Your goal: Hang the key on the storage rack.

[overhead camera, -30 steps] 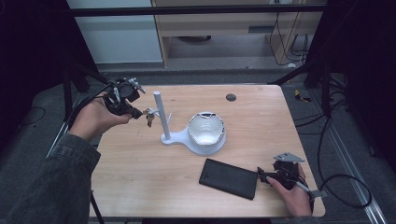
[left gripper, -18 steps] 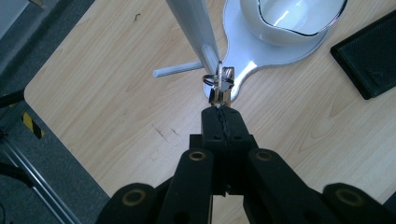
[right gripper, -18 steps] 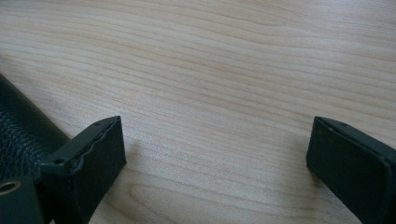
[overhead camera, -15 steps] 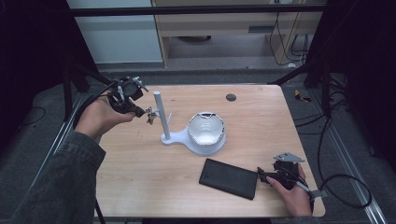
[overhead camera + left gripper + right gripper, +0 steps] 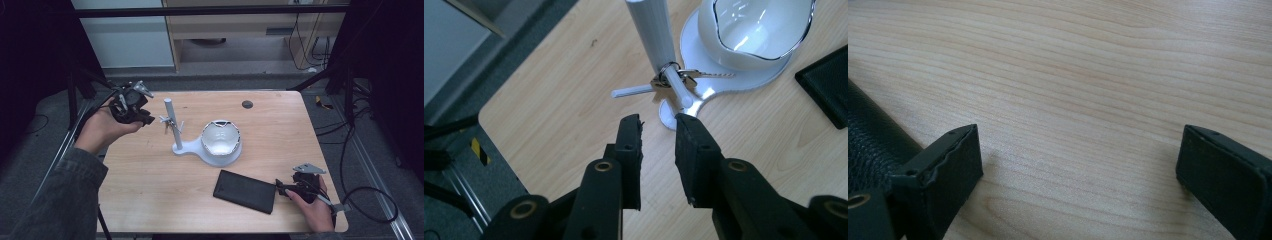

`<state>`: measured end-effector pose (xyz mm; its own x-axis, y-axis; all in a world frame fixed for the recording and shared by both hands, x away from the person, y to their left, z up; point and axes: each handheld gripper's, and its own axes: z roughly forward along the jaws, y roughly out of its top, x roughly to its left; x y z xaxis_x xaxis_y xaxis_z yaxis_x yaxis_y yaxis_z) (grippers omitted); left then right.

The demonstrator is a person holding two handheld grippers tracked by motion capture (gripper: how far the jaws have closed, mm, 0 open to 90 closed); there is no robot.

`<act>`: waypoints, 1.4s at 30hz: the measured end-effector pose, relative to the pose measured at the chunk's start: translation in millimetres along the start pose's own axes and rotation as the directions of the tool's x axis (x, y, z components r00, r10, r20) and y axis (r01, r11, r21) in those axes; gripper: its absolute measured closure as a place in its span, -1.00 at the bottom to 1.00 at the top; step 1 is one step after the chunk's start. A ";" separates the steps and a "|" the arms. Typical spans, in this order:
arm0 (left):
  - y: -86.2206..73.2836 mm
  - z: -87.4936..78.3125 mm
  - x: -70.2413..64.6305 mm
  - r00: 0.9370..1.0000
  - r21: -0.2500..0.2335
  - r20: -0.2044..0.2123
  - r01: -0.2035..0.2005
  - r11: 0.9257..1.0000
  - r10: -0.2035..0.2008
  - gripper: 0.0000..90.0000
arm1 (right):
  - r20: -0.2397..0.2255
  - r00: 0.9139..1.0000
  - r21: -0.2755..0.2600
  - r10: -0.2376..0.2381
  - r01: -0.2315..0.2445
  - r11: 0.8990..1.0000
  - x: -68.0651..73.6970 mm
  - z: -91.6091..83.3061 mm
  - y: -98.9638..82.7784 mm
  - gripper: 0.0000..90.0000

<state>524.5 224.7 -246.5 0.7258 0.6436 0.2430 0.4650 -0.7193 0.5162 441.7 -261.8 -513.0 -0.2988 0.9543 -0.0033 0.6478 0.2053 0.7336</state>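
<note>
Silver keys (image 5: 674, 76) hang on the stand's peg (image 5: 675, 86); left tongs (image 5: 658, 127), slightly parted and empty, have backed away; right tongs (image 5: 1075, 160) rest spread on the desk (image 5: 150, 190).

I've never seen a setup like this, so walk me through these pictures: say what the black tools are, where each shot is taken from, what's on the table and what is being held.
No robot here: a person holds a hand tool with a two-jaw claw in each hand. The high view looks down from above the person's side. The left claw is raised over the light wooden table; the right claw sits low beside a flat black leather-textured case.

The other two pictures come from cameras riding on the tools, looking along their black jaws.

In the left gripper view, the jaws stand a little apart and hold nothing. They aim at a white stand with an upright post, where a bunch of metal keys hangs on a side peg. A white bowl with a shiny rim sits on the stand's base.

In the right gripper view, the jaws are wide apart over bare wood.
</note>
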 end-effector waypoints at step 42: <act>-96.7 118.1 -143.3 0.969 -0.128 0.243 -0.003 0.992 0.034 -0.08 | 0.037 0.999 -0.020 -0.014 0.015 1.000 -1.6 -7.1 4.7 -0.80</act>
<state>435.4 171.1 -428.3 0.8426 0.5358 0.0539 0.3940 -0.6815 0.6167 440.2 -263.9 -504.7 -0.2816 0.9587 -0.0388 0.6289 0.2150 0.7472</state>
